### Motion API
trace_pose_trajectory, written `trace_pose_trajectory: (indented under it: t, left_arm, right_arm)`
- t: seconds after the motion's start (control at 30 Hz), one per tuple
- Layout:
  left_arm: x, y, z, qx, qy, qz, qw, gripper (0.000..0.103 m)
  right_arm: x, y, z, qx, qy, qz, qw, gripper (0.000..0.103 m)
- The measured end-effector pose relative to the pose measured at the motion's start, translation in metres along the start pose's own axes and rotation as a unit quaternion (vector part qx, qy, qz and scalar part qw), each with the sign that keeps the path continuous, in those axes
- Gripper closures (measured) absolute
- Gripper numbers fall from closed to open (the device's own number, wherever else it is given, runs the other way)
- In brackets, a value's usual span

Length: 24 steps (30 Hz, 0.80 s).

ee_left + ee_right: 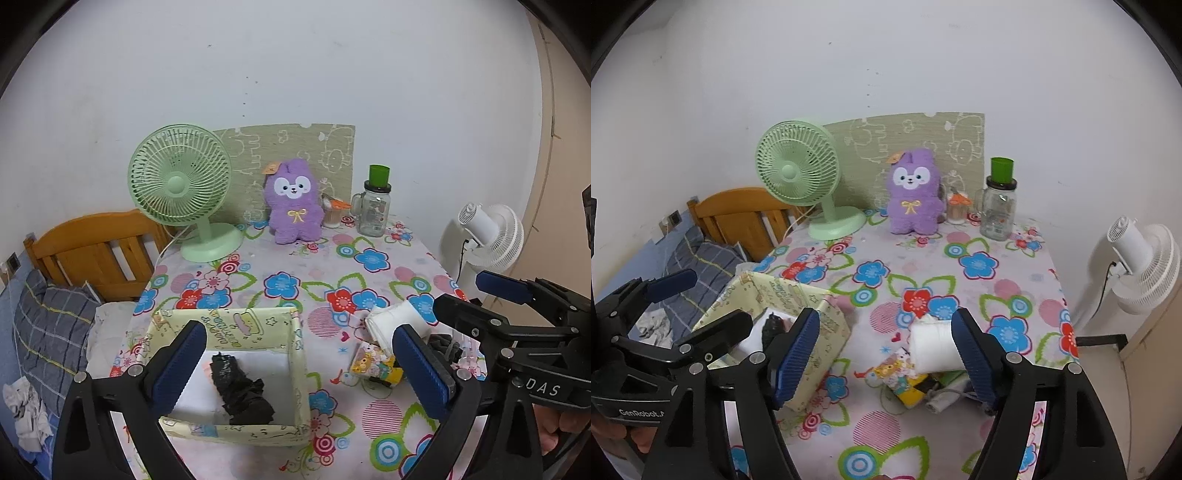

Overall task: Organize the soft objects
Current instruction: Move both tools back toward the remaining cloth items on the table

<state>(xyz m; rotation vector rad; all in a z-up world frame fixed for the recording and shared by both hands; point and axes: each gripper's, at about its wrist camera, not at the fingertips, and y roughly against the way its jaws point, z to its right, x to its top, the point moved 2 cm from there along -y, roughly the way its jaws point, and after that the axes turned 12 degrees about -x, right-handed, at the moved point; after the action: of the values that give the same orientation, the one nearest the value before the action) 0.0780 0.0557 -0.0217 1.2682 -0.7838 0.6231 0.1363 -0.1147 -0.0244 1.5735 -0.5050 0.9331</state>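
The left gripper (299, 373) has its two blue fingers spread wide, with nothing between them. It hangs over a pale yellow box (295, 354) with cartoon drawings on its sides. Inside the box, on its white bottom, lies a crumpled black cloth (243, 395). The cloth sits below the gap between the fingers, a bit nearer the left finger, and the pads do not touch it.

The right gripper (886, 356) is open too, and its pads press on nothing. A white rolled cloth (932, 345) lies on the table just in front of the gap — close to the right finger (973, 358), which covers one end of it. I cannot tell if that finger touches the roll. Under and beside the roll is a small pile: a packet with cartoon animals (899, 373) and some pale bits tucked under the finger. In the left view, a dark grey cloth (445, 345) also shows beside this pile.

The box and the pile sit near each other on a table with a flowery cloth (979, 266). At the far edge — well away from both grippers — stand a green fan (801, 173), a purple plush toy (915, 192) and a glass jar with a green cup on top (999, 206). A white fan (1141, 258) stands past the right edge of the table. A bed with a wooden headboard (99, 251) is on the left.
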Motion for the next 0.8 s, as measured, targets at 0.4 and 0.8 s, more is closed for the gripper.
trace_pose_trajectory:
  t: [0.4, 0.8]
  left_arm:
    - [0.003, -0.021, 0.032, -0.023, -0.019, -0.014, 0.9995, 0.001]
    - [0.0, -0.048, 0.059, -0.044, -0.032, -0.037, 0.9978, 0.001]
  right_arm:
    - [-0.011, -0.001, 0.035, -0.027, -0.017, -0.012, 0.999, 0.026]
    - [-0.027, -0.01, 0.068, -0.048, -0.039, -0.032, 0.998, 0.026]
